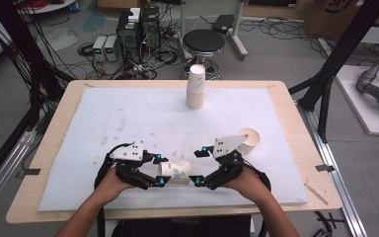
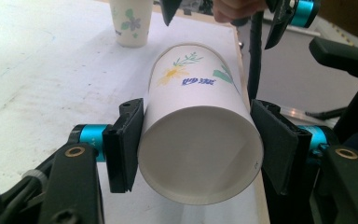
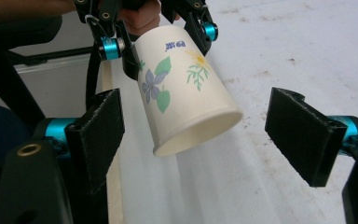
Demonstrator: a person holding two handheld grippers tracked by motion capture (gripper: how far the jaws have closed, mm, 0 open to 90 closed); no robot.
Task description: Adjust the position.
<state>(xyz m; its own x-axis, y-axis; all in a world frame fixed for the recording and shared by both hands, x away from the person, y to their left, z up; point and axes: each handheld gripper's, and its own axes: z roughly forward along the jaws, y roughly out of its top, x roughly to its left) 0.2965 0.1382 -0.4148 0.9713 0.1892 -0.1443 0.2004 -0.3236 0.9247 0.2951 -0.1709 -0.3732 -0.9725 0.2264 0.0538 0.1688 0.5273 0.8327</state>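
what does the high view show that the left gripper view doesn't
High view alone: the stack of upturned cups at the table's far edge, a stool beyond it, and both forearms.

Left gripper view alone: the held cup's closed white base, with the left gripper's fingers pressed on its sides.

Both: the flowered cup held sideways, the open right gripper beside it, and an upright cup.
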